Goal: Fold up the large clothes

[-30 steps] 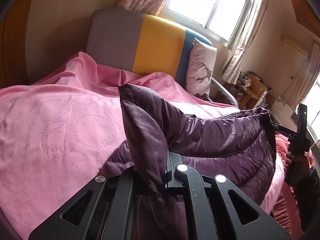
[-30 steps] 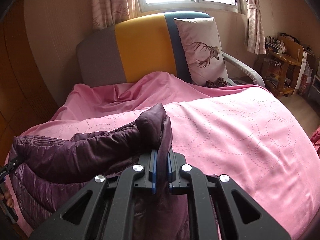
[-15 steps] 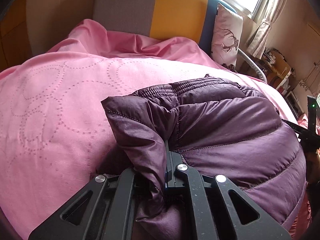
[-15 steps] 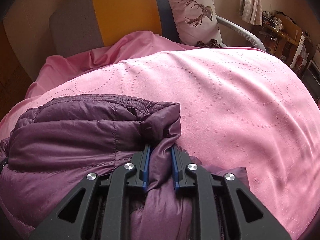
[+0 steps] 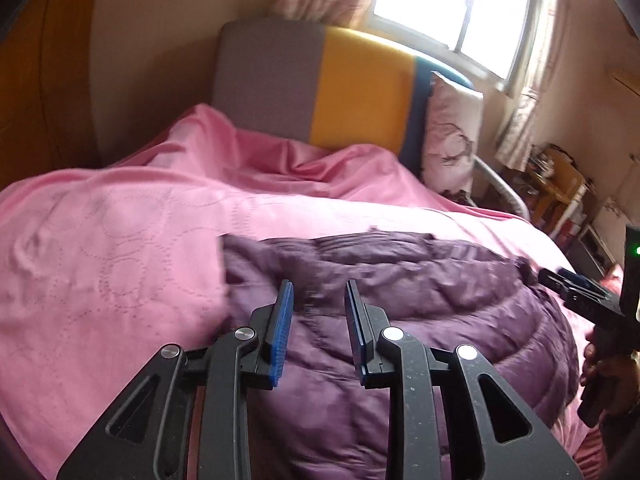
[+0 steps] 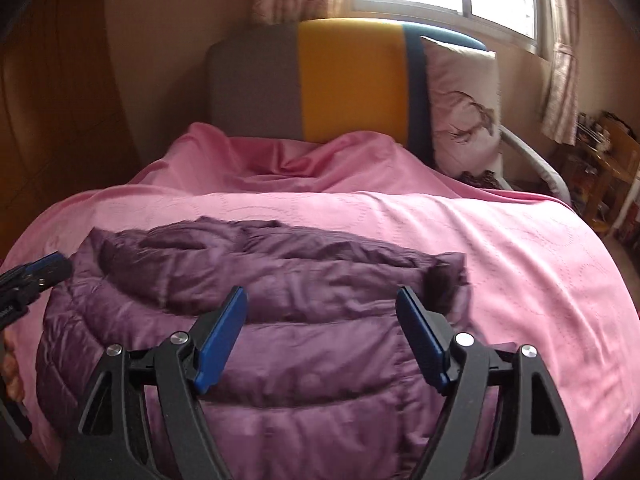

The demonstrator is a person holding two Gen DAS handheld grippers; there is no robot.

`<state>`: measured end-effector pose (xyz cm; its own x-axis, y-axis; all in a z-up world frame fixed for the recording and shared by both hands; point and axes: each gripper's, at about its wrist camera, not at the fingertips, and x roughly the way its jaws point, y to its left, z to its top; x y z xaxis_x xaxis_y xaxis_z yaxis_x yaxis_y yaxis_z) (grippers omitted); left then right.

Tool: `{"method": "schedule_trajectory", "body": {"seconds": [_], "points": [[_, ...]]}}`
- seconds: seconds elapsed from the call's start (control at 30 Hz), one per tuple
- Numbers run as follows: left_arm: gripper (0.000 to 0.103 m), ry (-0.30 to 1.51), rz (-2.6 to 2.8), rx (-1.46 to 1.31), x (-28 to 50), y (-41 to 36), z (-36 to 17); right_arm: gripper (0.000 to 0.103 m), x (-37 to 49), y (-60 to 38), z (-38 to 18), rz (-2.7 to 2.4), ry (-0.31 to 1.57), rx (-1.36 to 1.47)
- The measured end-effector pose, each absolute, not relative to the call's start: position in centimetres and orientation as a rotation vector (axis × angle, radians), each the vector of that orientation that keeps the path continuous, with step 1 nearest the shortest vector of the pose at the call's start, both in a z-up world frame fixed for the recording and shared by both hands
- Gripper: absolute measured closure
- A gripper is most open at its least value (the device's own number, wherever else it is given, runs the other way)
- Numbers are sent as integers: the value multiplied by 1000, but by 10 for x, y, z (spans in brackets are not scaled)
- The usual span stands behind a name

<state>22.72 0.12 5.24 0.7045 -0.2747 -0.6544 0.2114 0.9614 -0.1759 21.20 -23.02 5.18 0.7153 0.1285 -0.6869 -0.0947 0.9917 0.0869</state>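
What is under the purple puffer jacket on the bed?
The purple puffer jacket lies on the pink bedspread, which shows all around it. Whatever is beneath its folded layers is covered.

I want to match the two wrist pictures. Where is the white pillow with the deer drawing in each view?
Left wrist view: the white pillow with the deer drawing stands upper right of centre, against the headboard's blue edge.
Right wrist view: the same pillow stands upper right, larger and clearer, its deer print visible.
Shared landmark: the yellow panel of the headboard, immediately left of the pillow in both.
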Motion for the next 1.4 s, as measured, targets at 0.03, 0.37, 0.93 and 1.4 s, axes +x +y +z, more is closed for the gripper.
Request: {"method": "schedule_trajectory", "body": {"seconds": [0.03,0.37,0.93,1.4], "points": [[52,737,-283,-67,224,-9,50,24,213,-216,48,148,775,27],[47,873,-268,-153,252,-3,-27,15,244,-201,-30,110,877,64],[47,861,-180,-93,228,-15,-9,13,214,-240,2,120,865,136],[45,858,-342,-26,187,-88,-24,14,168,-299,-25,17,868,158]]}}
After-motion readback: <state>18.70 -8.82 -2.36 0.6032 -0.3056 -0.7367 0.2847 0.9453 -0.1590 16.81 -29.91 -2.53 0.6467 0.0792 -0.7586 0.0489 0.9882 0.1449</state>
